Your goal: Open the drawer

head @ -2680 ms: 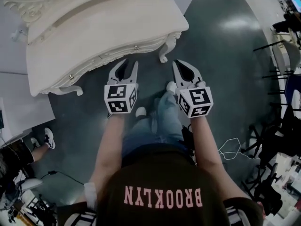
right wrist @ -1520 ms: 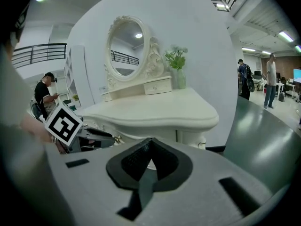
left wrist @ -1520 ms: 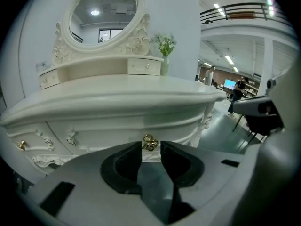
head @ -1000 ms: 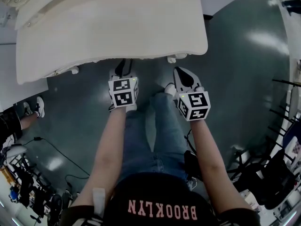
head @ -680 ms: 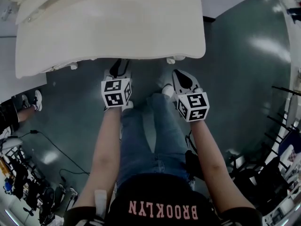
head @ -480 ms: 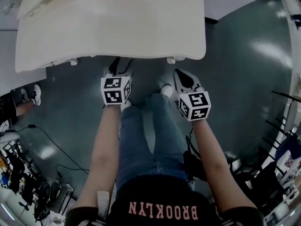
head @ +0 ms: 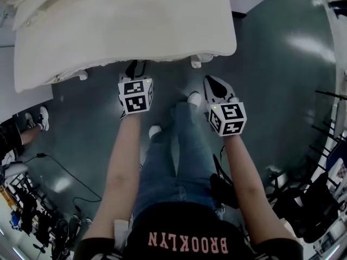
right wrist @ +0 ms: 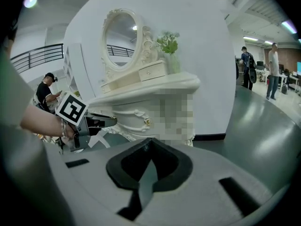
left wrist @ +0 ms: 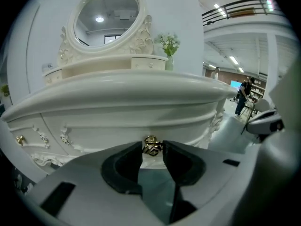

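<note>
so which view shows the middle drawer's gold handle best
Left gripper view: the gold ring-shaped drawer handle sits close up between the fingers. Head view: hidden under the white dresser top. Right gripper view: too small to tell.

Open-plan office-lab hall — mezzanine railing (left wrist: 240,6), ceiling strip lights (left wrist: 233,60), monitor (left wrist: 233,84).

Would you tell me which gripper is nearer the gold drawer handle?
Left. The left gripper has just closed its jaws around the gold handle; the right gripper, shut and empty, hangs apart to its right.
</note>
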Available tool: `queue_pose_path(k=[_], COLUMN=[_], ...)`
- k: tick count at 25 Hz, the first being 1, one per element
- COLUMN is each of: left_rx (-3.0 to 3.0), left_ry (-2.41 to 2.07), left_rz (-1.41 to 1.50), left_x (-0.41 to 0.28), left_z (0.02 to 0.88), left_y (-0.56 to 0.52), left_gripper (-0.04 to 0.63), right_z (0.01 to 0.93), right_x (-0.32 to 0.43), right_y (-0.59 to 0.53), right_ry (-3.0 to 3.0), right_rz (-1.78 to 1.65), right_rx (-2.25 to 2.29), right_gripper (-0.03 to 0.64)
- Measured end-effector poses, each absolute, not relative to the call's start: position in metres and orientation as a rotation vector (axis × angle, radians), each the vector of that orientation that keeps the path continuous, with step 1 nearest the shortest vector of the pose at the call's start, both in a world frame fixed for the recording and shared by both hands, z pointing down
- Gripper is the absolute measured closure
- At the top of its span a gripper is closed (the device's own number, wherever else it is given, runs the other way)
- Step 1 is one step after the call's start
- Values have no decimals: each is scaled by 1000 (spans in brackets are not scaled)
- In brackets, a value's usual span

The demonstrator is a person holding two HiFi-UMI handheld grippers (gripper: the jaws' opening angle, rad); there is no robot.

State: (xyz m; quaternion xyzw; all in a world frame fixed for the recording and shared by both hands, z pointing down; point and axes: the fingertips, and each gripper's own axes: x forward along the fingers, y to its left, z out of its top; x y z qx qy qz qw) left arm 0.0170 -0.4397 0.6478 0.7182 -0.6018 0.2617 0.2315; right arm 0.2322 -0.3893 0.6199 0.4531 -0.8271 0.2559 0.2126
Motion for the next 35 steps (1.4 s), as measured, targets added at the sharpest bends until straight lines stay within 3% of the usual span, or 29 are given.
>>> queue_pose_path(k=[15, 35], left_rx=[1948, 1985], left_ry=[-1614, -1525], left_rz=[722, 729], left_x=[17, 32], left_z=[644, 644], left_y=[-432, -344], left_gripper=[477, 477], right_z=[620, 597], right_x=[220, 213], right_y=[-329, -277], right_ry=[-2233, -2250], right_rz=[792, 773], right_rx=[1441, 1554], right_gripper=[621, 620])
